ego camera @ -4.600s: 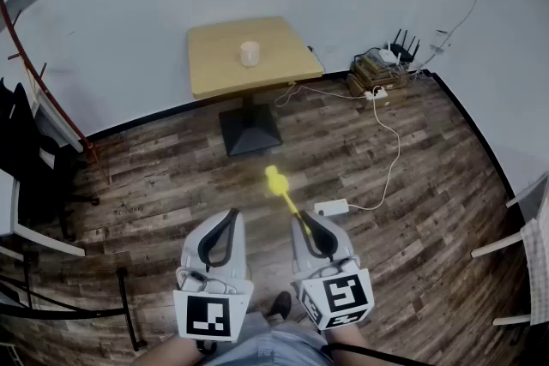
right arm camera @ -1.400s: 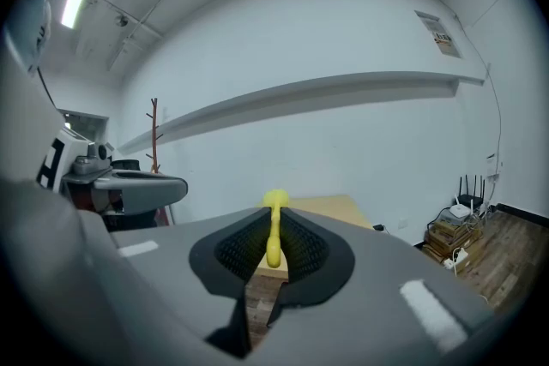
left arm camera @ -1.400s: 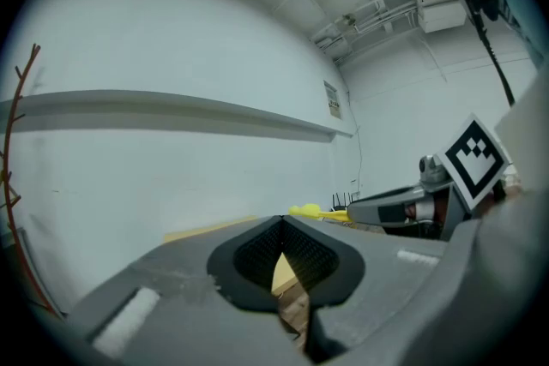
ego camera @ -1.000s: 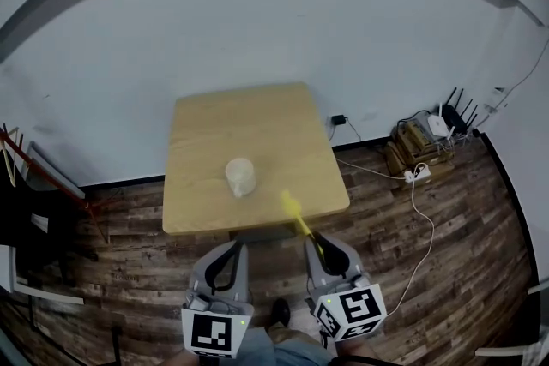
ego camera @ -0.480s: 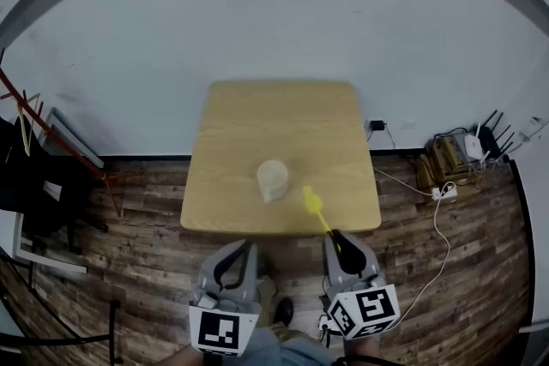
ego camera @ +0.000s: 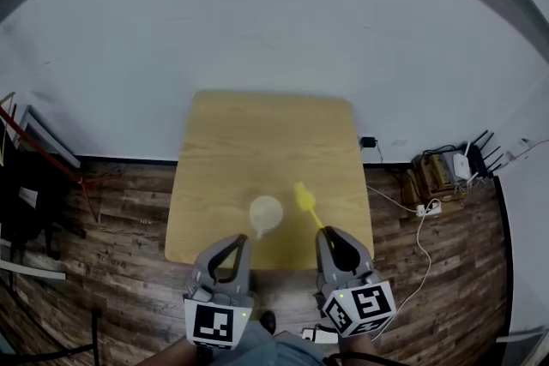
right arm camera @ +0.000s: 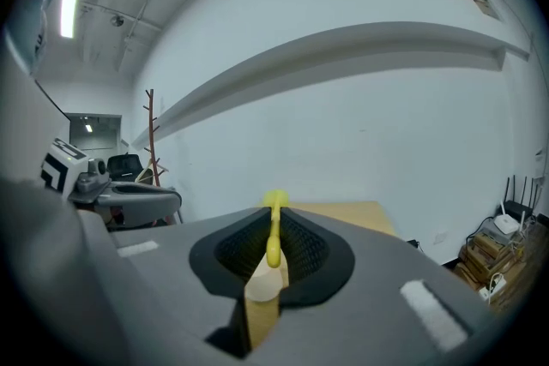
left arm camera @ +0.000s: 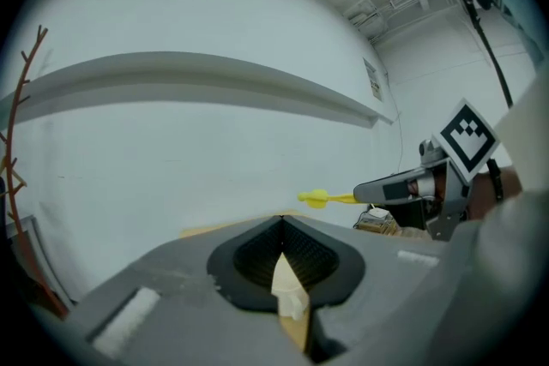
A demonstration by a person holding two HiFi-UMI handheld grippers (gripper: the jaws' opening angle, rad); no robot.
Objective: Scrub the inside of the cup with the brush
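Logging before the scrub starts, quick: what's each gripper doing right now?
Left gripper: closed, holding nothing.
Right gripper: closed on the brush.

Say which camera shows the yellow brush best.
The left gripper view: the slim yellow brush shows side-on against the wall. The head view shows it from above; the right gripper view, end-on in the right claw.

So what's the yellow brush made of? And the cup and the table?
The brush is probably plastic: bright, even yellow all over. The cup looks pale and whitish, plastic or ceramic; it's too small to tell. The table looks like light wood or wood-look board, tan and matte.
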